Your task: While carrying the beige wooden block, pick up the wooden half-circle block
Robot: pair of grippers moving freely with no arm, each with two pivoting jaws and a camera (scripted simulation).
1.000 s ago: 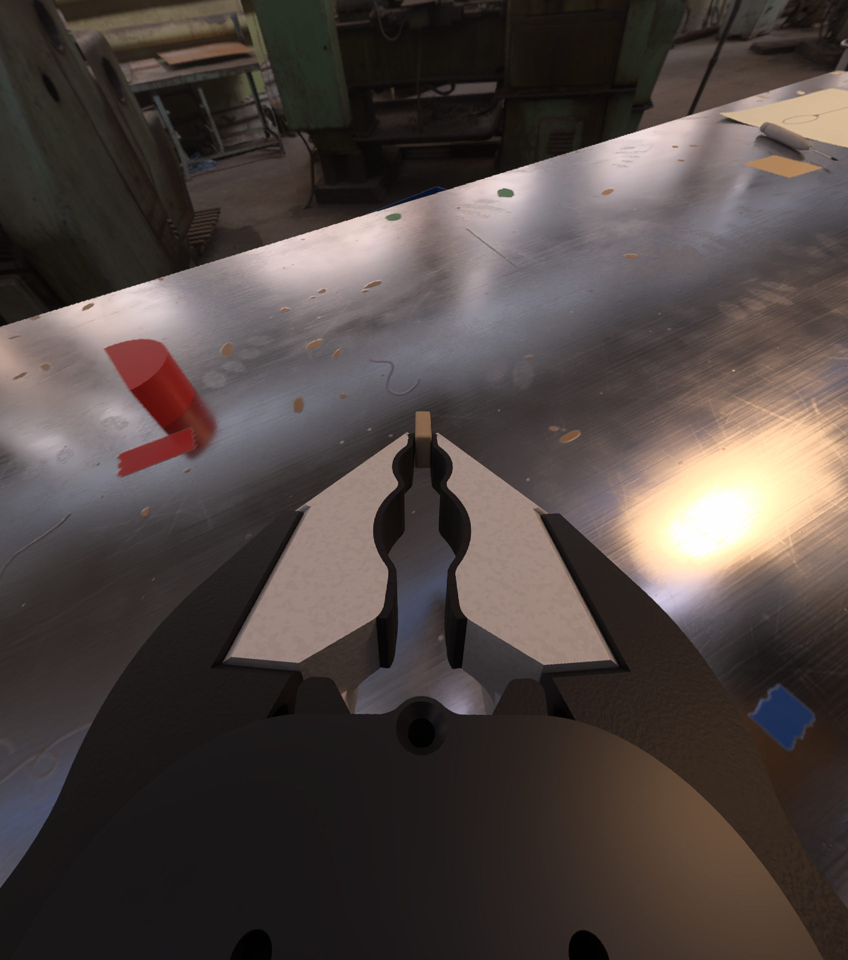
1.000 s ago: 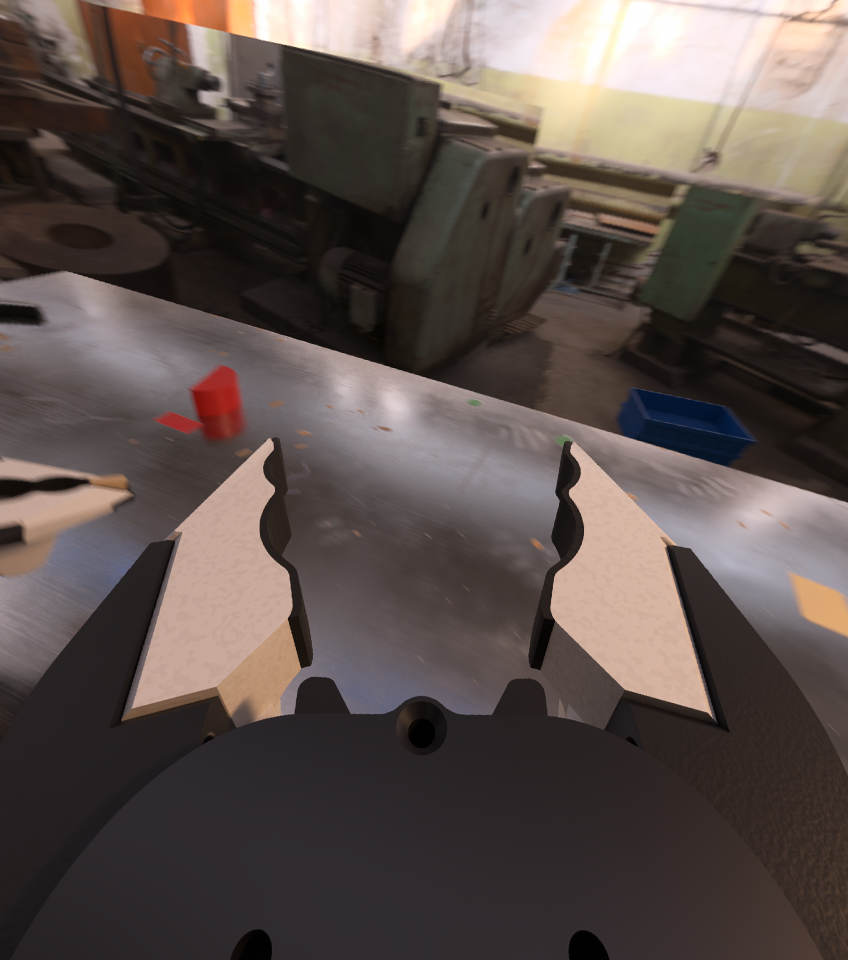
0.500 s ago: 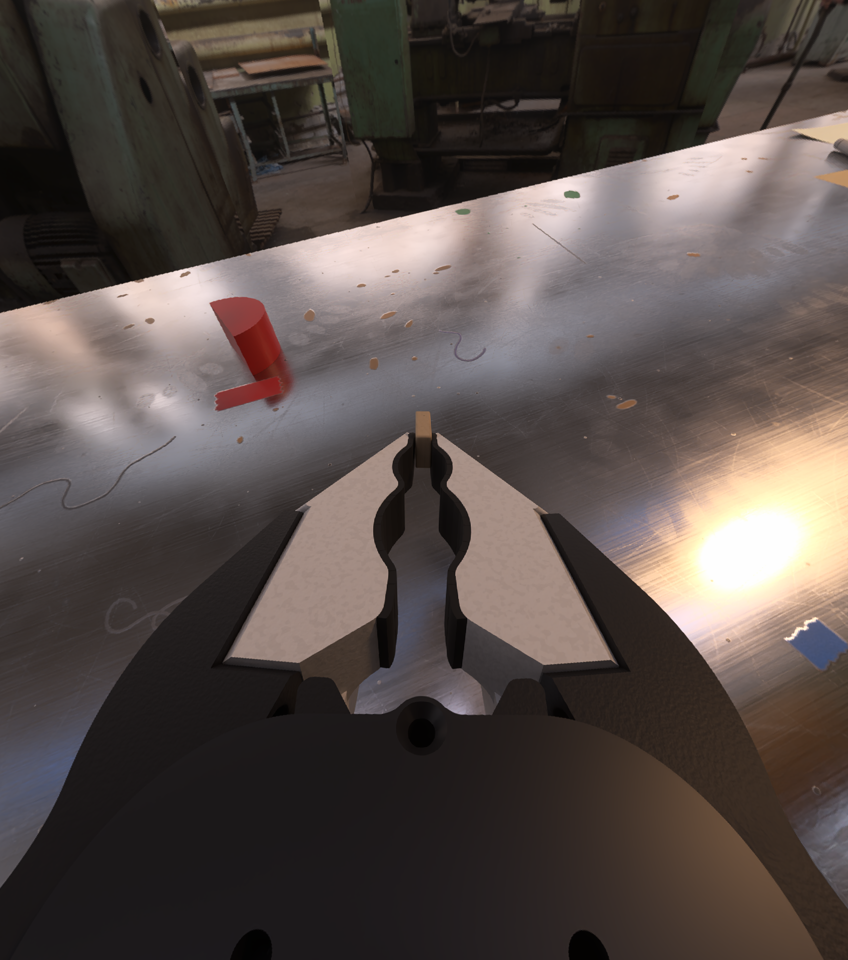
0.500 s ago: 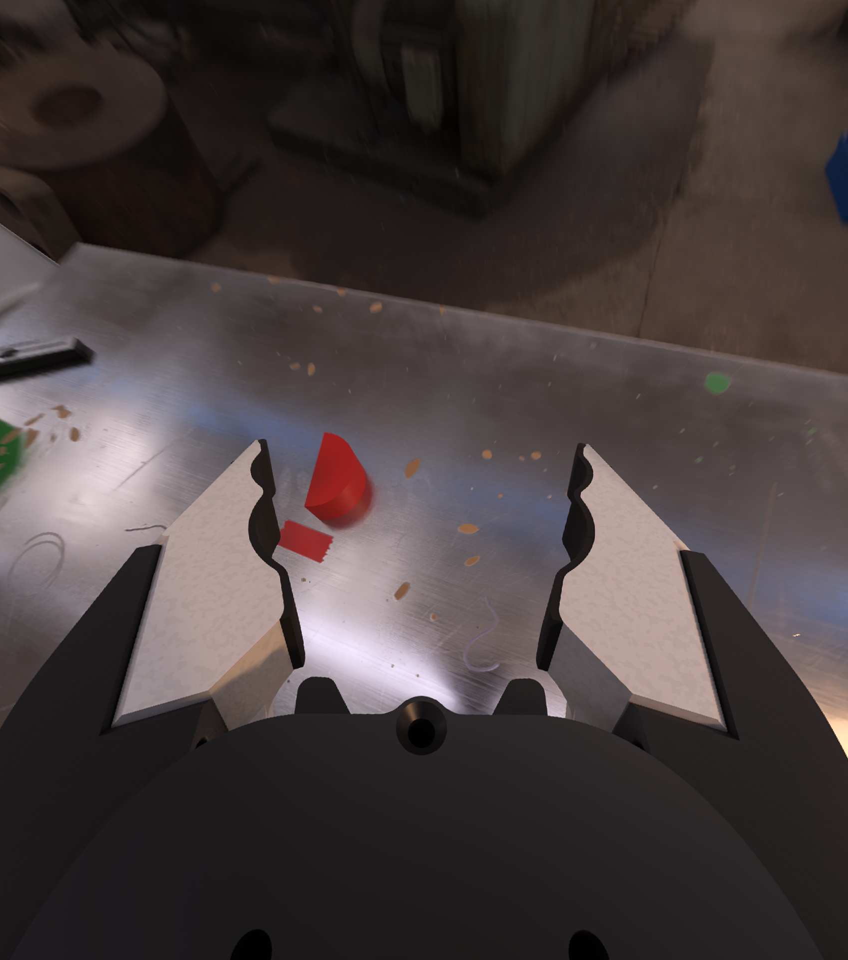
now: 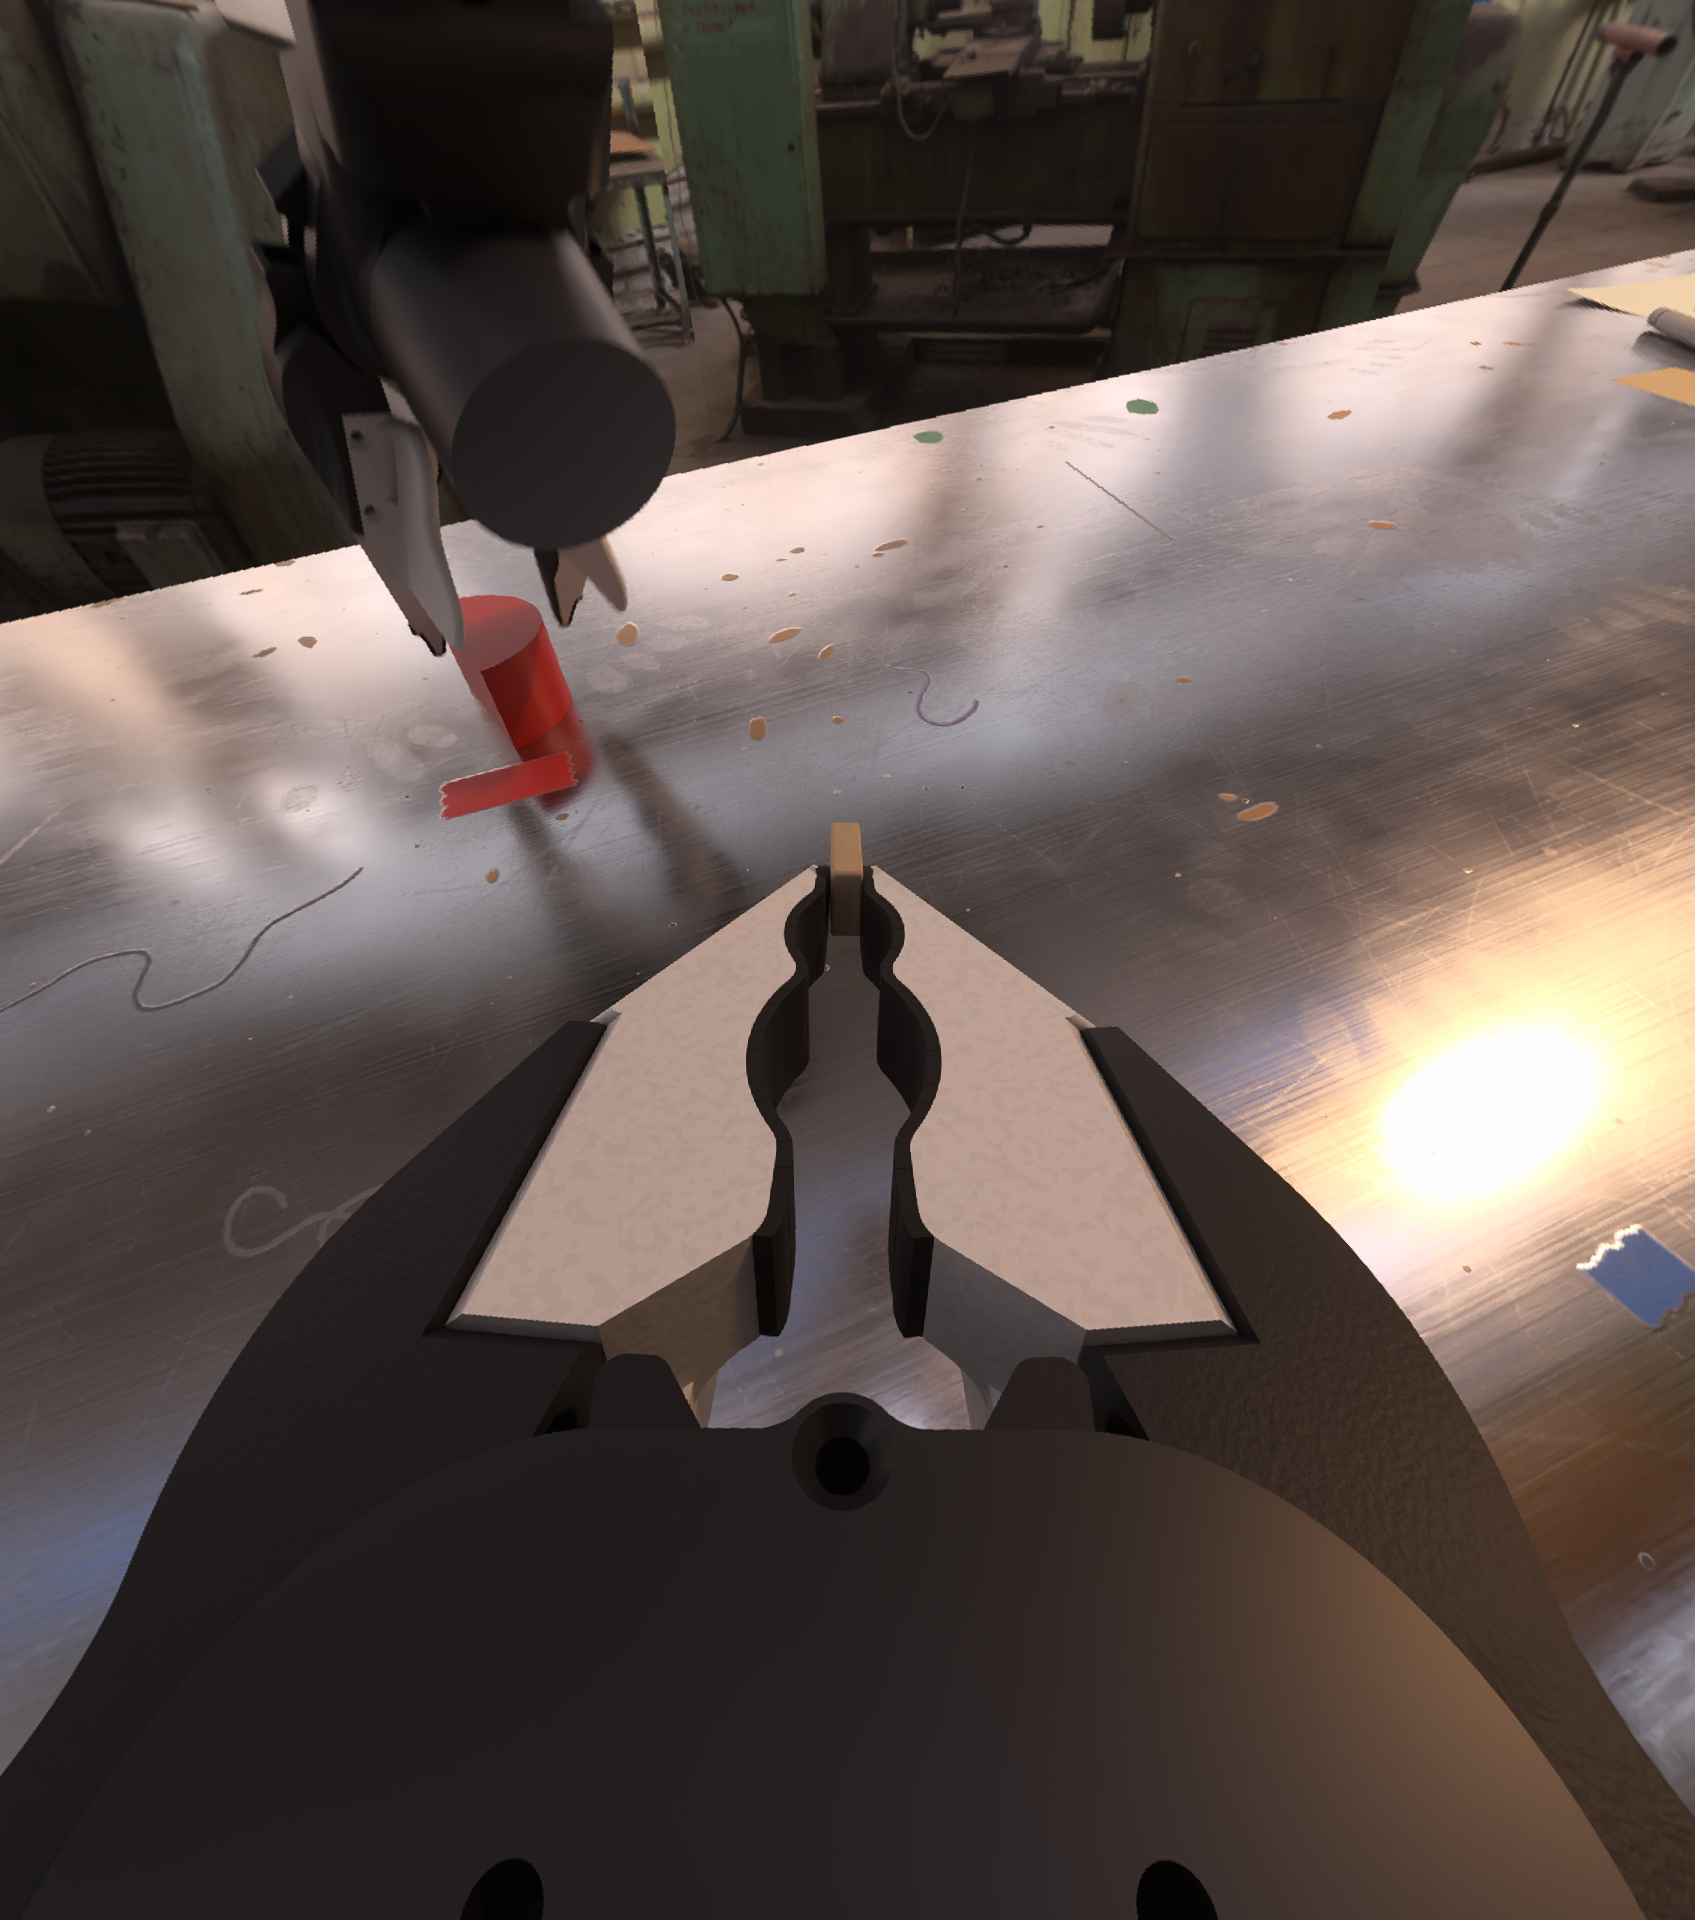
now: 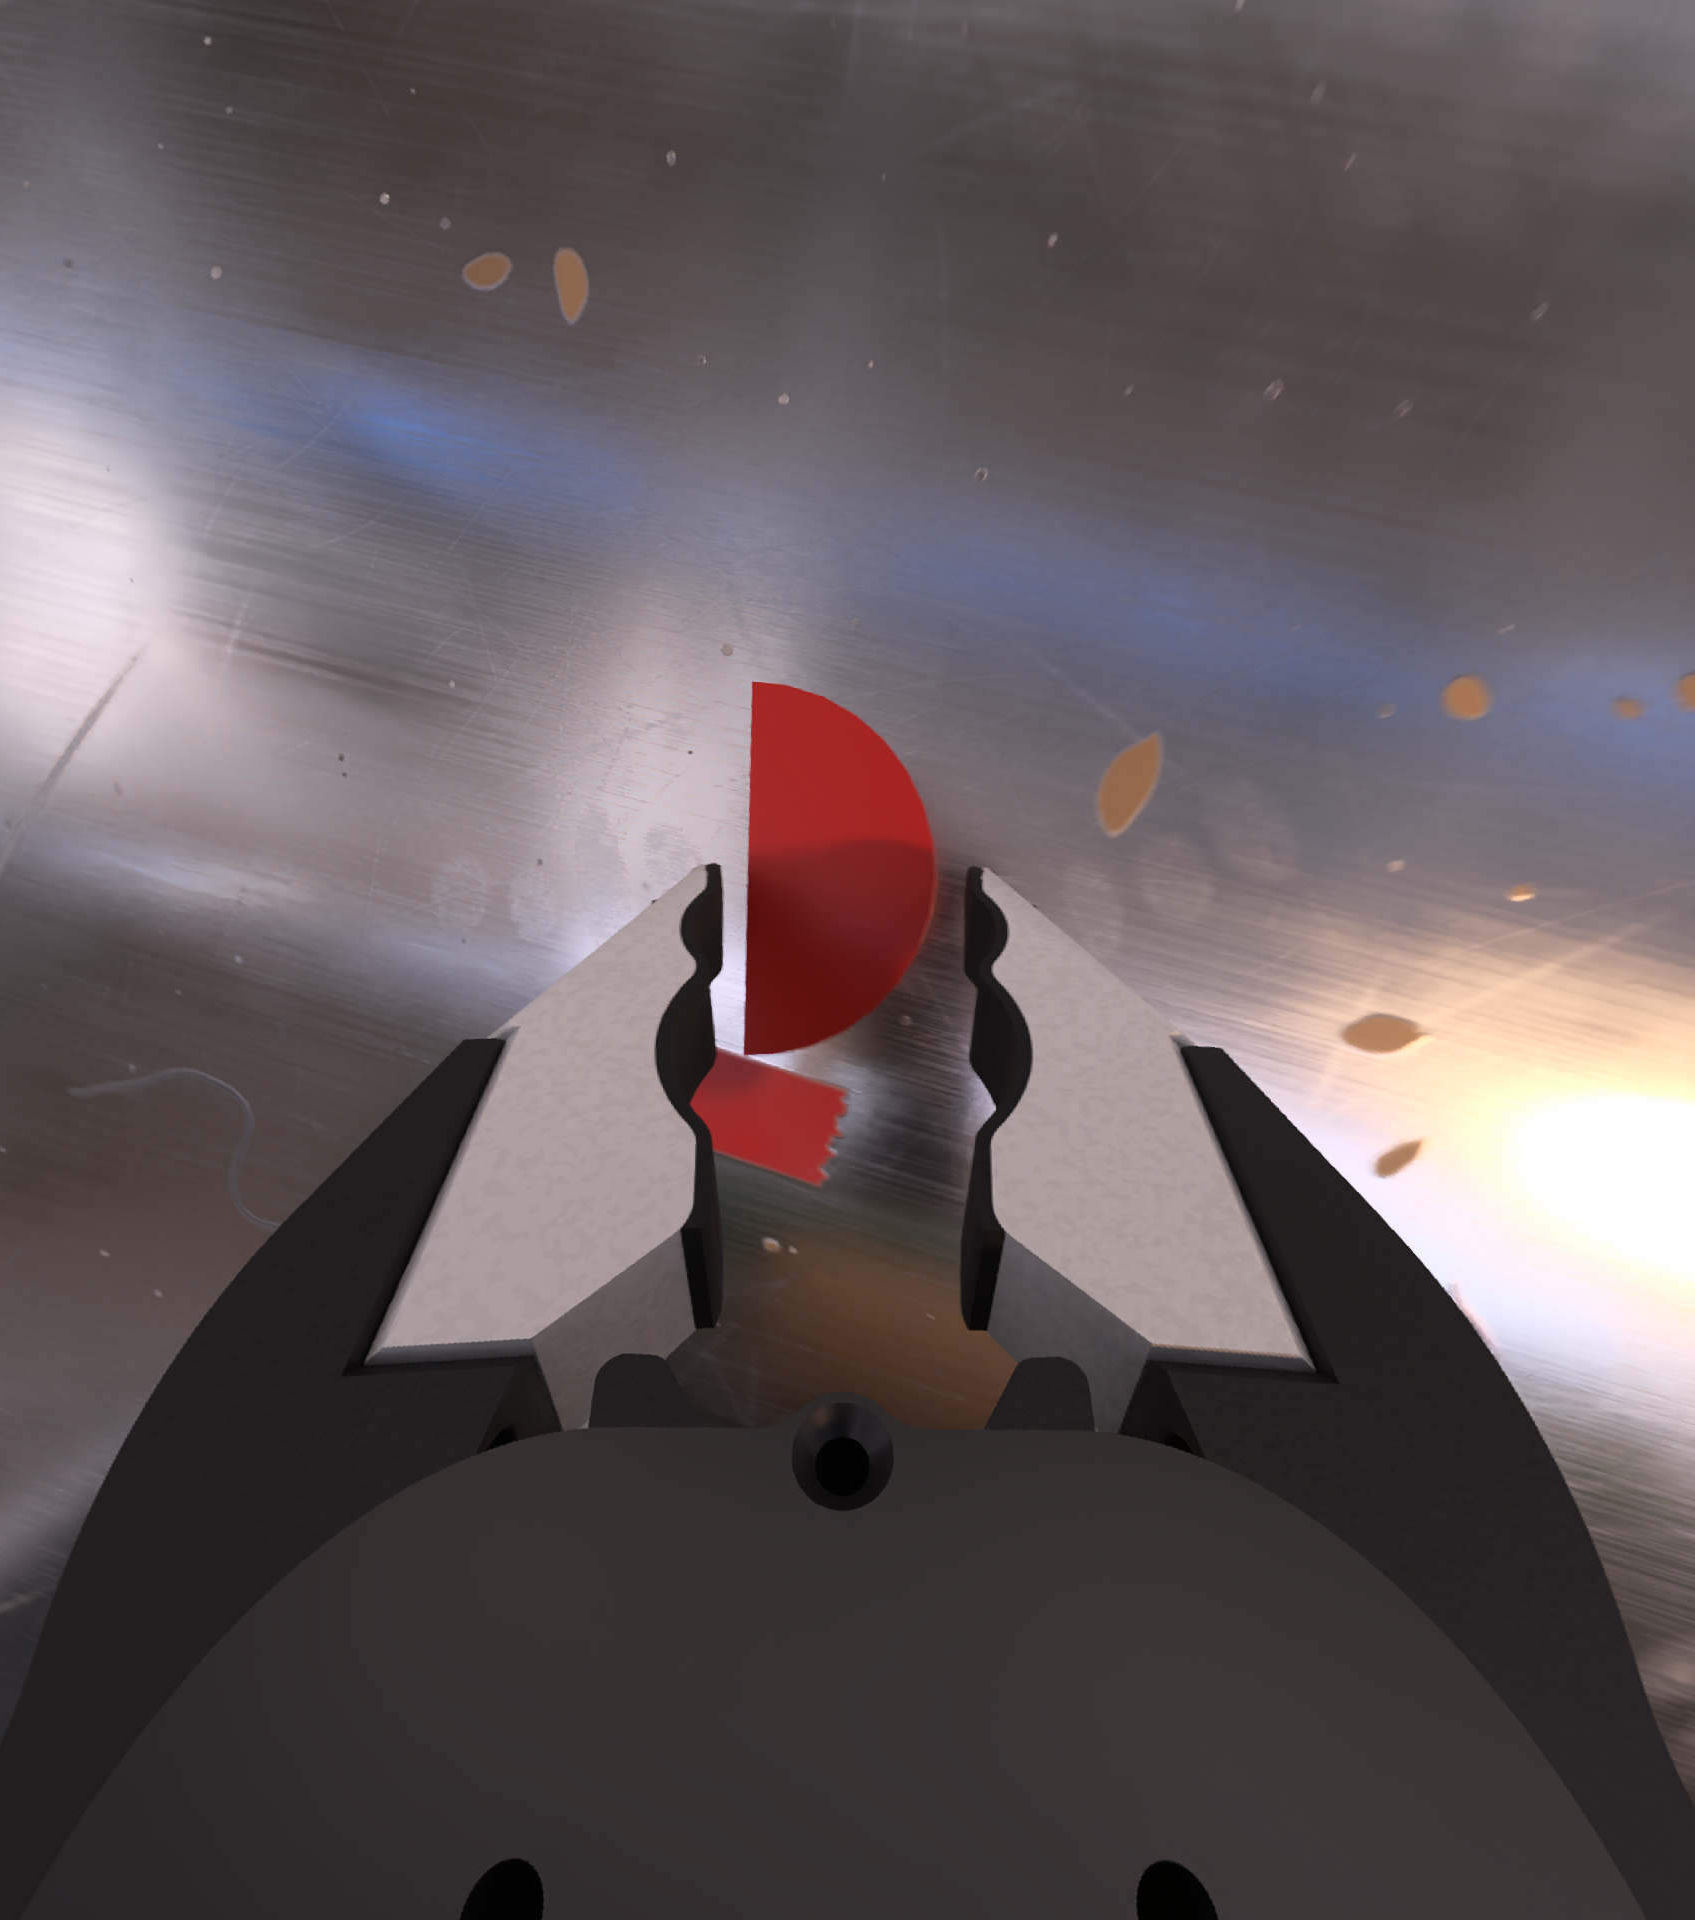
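Note:
My left gripper (image 5: 844, 881) is shut on a thin beige wooden block (image 5: 844, 896) held at its fingertips above the metal table (image 5: 1238, 935). The red half-circle block (image 6: 827, 868) stands on the table; in the left wrist view it (image 5: 519, 670) sits far left. My right gripper (image 6: 841, 883) points straight down over it, jaws open, one finger on each side of the block, with small gaps. In the left wrist view the right gripper (image 5: 510, 613) hangs just above the red block.
A red tape strip (image 6: 770, 1127) lies next to the block, also in the left wrist view (image 5: 508, 798). A blue tape piece (image 5: 1641, 1279) lies at the right. Paper, a pen and an orange tag (image 5: 1690, 388) are far right. The table's far edge is behind the red block.
My right gripper has swung from looking across the table to pointing down over the red block, with its jaws narrowed around it. It has come into the left wrist view. The left still holds the beige block.

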